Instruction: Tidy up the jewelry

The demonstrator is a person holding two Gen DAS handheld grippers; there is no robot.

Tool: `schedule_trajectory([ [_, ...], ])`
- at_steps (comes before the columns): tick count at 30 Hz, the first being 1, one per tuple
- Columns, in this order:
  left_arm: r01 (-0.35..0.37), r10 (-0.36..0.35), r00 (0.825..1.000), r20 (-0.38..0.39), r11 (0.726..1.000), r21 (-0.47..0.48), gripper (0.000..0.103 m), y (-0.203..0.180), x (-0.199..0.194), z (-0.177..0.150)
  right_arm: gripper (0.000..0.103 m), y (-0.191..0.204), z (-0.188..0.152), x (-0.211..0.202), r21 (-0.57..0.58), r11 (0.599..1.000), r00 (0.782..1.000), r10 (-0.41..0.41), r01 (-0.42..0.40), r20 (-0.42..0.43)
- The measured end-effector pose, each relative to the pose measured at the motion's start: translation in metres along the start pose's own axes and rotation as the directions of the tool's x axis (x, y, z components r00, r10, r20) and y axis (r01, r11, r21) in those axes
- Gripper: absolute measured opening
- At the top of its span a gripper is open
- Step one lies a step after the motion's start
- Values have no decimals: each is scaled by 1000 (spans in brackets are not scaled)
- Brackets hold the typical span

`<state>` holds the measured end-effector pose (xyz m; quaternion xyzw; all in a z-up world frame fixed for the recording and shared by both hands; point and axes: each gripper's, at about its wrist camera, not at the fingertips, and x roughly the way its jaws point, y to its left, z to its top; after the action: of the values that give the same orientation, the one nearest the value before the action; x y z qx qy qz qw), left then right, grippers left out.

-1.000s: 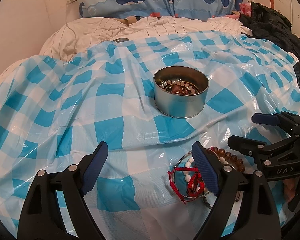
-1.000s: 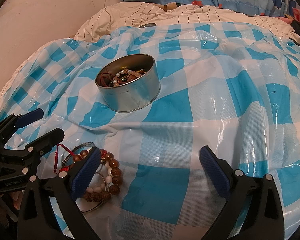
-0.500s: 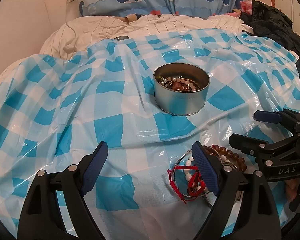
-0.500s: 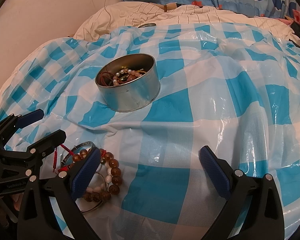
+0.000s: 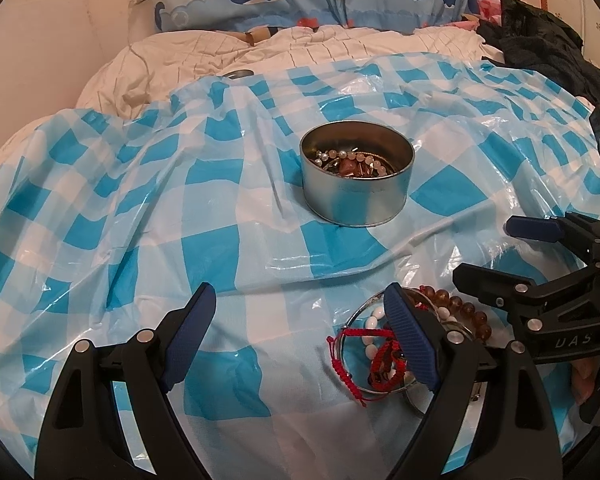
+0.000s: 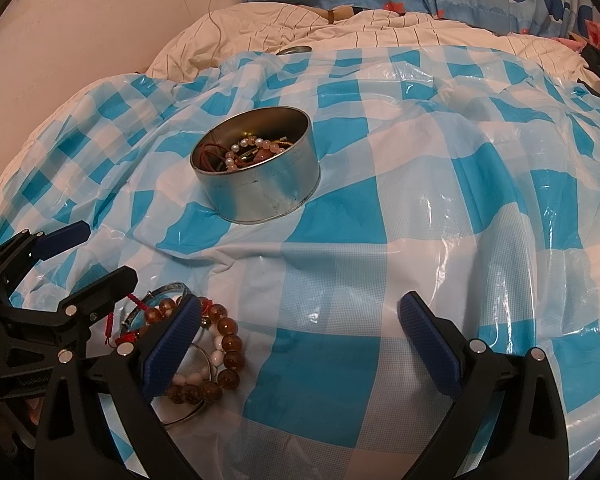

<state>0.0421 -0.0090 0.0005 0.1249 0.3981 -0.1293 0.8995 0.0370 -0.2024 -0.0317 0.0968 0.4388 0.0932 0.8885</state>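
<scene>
Loose heap of amber-bead, white-bead and red-cord bracelets (image 5: 404,340) near bed's front edge, between both wide-open, empty hand-held grippers: left (image 5: 300,340) and right (image 6: 300,344) equally near; round silver tin (image 5: 356,172) farther toward pillows.

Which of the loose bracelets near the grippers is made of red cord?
The red braided cord bracelet at the pile's left edge; the amber bead bracelet and white bead bracelet are beaded.

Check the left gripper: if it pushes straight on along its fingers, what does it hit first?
Likely bare checked plastic sheet. The left gripper is open with nothing between its fingers; the loose bracelets lie by its right finger, and the round tin sits farther on, slightly right. Depth is uncertain.
</scene>
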Motion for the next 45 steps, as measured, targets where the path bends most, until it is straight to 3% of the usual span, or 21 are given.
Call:
schedule_trajectory([
  [31,-19,20,1000,-15,1000,6,82,0,3,-6,96,2,0,0,-4,1000,1000,-3,3,-2],
  [38,-106,105,994,10,991,88,82,-11,-1,-5,96,0,-2,-1,-4,1000,1000,-4,4,-2],
  [45,-128,127,992,13,987,93,82,-19,-1,2,96,-3,-1,0,-8,1000,1000,-5,5,-2],
])
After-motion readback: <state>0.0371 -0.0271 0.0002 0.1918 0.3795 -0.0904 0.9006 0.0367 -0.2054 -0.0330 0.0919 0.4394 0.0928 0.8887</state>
